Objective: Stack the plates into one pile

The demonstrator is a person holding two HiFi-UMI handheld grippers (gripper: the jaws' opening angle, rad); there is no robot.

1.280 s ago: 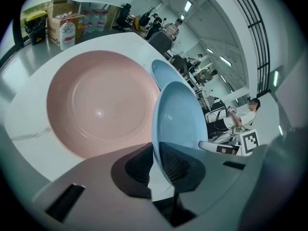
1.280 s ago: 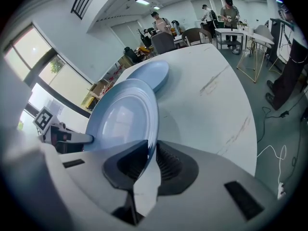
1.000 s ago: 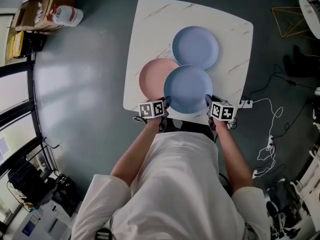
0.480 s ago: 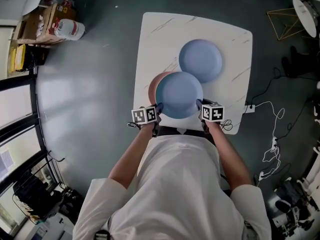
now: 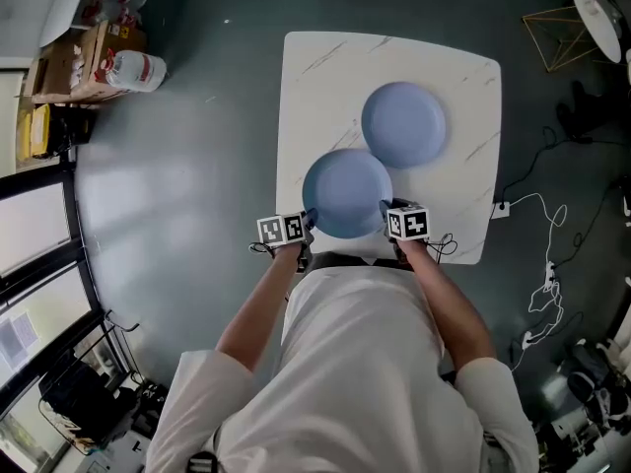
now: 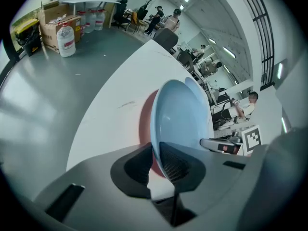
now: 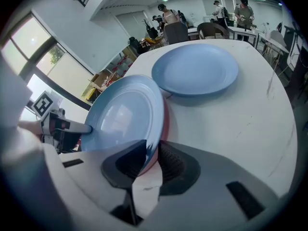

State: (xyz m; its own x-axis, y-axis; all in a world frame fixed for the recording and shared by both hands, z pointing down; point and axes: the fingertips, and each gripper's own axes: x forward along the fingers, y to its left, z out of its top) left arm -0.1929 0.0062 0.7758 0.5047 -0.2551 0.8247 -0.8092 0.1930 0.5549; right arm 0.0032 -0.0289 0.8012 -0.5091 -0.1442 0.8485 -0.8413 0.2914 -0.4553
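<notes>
A blue plate (image 5: 347, 192) lies over the pink plate (image 6: 144, 124), which the head view hides almost wholly. My left gripper (image 5: 309, 217) is shut on this blue plate's left rim (image 6: 156, 129). My right gripper (image 5: 385, 212) has the right rim (image 7: 153, 129) between its jaws. Those jaws have just been opening, and a strip of the pink plate (image 7: 166, 114) shows between the rim and the right-hand pad. A second blue plate (image 5: 403, 124) sits on the white marble table (image 5: 315, 77), touching the first at the far right.
A cardboard box and a water jug (image 5: 128, 67) stand on the floor at the far left. Cables and a power strip (image 5: 503, 208) lie by the table's right edge. A wire frame (image 5: 557, 37) stands at the far right.
Both grippers have carried the blue plate to the left, from partly overlapping the pink plate to covering it.
</notes>
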